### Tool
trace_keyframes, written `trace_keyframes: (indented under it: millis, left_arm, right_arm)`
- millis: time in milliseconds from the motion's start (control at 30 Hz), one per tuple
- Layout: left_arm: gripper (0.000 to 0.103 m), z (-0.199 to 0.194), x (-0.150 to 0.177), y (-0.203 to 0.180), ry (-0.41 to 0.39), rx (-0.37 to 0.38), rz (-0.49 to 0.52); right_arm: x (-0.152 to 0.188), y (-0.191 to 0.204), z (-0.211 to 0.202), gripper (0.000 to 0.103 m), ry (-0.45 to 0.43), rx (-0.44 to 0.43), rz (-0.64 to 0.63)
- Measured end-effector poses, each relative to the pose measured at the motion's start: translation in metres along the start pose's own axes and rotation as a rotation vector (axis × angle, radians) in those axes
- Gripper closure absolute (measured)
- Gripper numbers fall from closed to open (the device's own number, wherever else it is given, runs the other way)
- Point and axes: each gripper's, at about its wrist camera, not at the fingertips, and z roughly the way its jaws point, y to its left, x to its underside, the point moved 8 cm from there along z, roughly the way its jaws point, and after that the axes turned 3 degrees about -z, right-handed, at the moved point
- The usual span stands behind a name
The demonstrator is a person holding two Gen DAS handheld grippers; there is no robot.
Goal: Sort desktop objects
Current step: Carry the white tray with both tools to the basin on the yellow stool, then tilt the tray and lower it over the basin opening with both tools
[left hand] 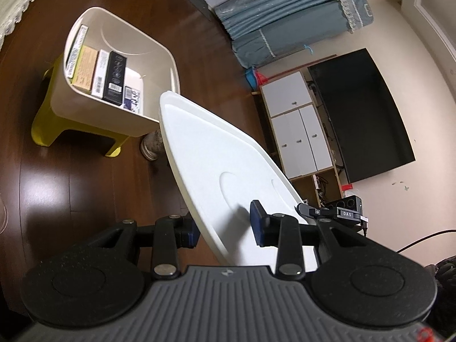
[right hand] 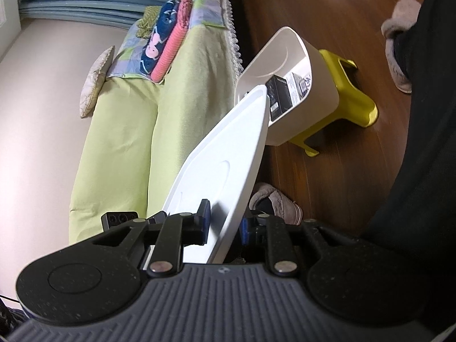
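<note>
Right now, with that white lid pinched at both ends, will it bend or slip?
The white lid probably stays stiff: it spans between both grippers without visible sag. Its smooth plastic looks slippery, so thin edge grips by the left gripper and right gripper could slide. It seems light.

Indoor light, moderately dim, from overhead. Soft white glare patch on dark wood floor (left hand: 54,188) in left wrist view; fainter sheen on it in right wrist view. White lid (left hand: 211,171) is brightest surface, nearly blown out, w/ small pad shadows. Strong fisheye bend and dark corners in both. Slight blur near the edges.
</note>
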Motion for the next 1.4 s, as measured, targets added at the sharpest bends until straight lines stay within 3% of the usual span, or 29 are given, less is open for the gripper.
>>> trace_keyframes:
  millis: [867,1400]
  left_arm:
    - [0.062,-0.002,-0.010,0.007,0.007,-0.002,0.008]
    - [0.062,0.019,-0.021,0.026,0.044,-0.006,-0.010]
  right_arm:
    - [-0.006,0.004,0.007,0.083,0.001,0.027,-0.024]
    - [-0.015,-0.018,0.018,0.083,0.018,0.062,0.025]
